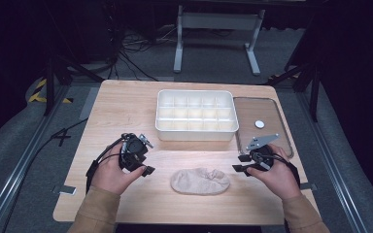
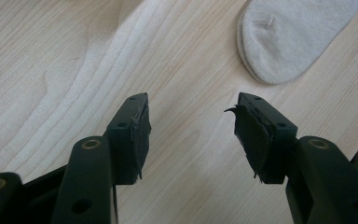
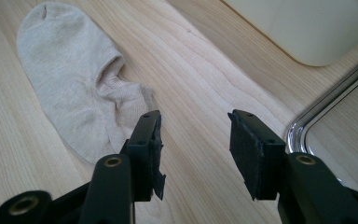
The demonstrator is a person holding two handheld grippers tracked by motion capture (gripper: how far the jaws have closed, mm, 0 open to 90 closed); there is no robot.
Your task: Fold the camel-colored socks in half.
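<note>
A beige ankle sock (image 1: 200, 181) lies flat on the wooden table (image 1: 121, 104) near its front edge, between my two grippers. Its rounded toe (image 2: 284, 37) shows in the left gripper view, its open cuff end (image 3: 74, 88) in the right gripper view. My left gripper (image 1: 144, 166) hovers just left of the sock, open, with bare wood between its jaws (image 2: 189, 133). My right gripper (image 1: 240, 163) sits just right of the sock, open as well (image 3: 196, 149), its left jaw beside the cuff.
A white tray (image 1: 196, 115) divided into several compartments stands behind the sock at the table's middle. To its right lies a clear lid (image 1: 262, 124) with a metal rim and a small white disc (image 1: 259, 124). Bare wood lies left of the tray.
</note>
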